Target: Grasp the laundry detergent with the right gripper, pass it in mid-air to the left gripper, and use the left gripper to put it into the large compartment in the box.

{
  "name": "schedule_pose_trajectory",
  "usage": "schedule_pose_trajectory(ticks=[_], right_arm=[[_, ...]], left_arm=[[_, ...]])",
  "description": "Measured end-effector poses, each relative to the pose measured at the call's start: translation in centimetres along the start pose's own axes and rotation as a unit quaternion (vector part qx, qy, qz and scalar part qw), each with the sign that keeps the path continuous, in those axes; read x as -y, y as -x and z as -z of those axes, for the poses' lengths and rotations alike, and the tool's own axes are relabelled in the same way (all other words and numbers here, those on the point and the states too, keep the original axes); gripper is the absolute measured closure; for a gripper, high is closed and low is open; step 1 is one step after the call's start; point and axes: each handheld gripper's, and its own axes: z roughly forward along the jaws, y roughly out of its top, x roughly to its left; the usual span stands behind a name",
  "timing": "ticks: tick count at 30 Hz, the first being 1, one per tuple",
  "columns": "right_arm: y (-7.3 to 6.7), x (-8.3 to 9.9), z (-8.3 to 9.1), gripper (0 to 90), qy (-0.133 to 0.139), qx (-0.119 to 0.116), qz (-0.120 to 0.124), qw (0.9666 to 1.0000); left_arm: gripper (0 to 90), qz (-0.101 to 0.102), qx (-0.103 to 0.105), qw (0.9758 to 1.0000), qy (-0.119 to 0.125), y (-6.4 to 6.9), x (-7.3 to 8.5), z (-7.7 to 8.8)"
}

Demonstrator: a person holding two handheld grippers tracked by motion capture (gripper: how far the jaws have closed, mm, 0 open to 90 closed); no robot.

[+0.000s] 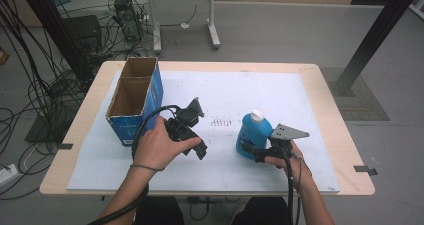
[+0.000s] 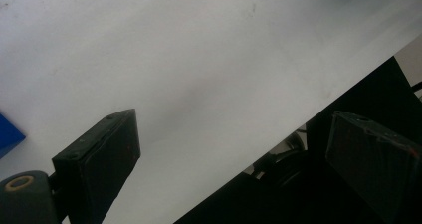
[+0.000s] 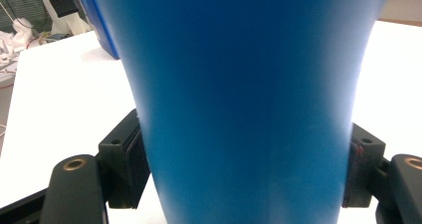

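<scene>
Stood upright on the white table sheet (image 1: 210, 85), near the front edge, the blue bottle (image 1: 252, 135) with right gripper (image 1: 248, 150) clamped low on it, left gripper (image 1: 201, 147) parted and empty; better squeezed firmly, lifted straight toward the cardboard box (image 1: 134, 97).

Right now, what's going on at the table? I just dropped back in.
A person works at the table with a gripper in each hand. The right gripper has the blue bottle between its jaws, both pads against its sides; the bottle stands upright with its white cap on. The left gripper hangs open over the white sheet, holding nothing. An open blue cardboard box stands to the left.
</scene>
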Motion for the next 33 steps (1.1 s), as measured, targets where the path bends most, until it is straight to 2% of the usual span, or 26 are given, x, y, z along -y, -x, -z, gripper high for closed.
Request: schedule_pose_trajectory(ticks=[12,23,28,33], right_arm=[[-0.09,-0.02,-0.26,28.1,-0.003,-0.001,0.003,1.0],[-0.19,0.0,-0.34,37.1,-0.003,0.003,0.007,1.0],[-0.37,-0.01,-0.3,39.8,-0.003,0.005,0.019,0.9998],[-0.47,0.1,-0.29,40.2,0.0,0.007,0.02,0.9998]], left_arm=[[7.2,0.002,0.001,1.0,0.003,-0.03,0.02,0.07],[7.1,0.001,0.001,1.0,0.001,-0.14,0.08,-0.01],[7.1,0.001,0.002,1.0,0.001,-0.11,0.08,0.05],[7.2,0.0,0.001,1.0,0.002,0.03,0.08,0.02]])
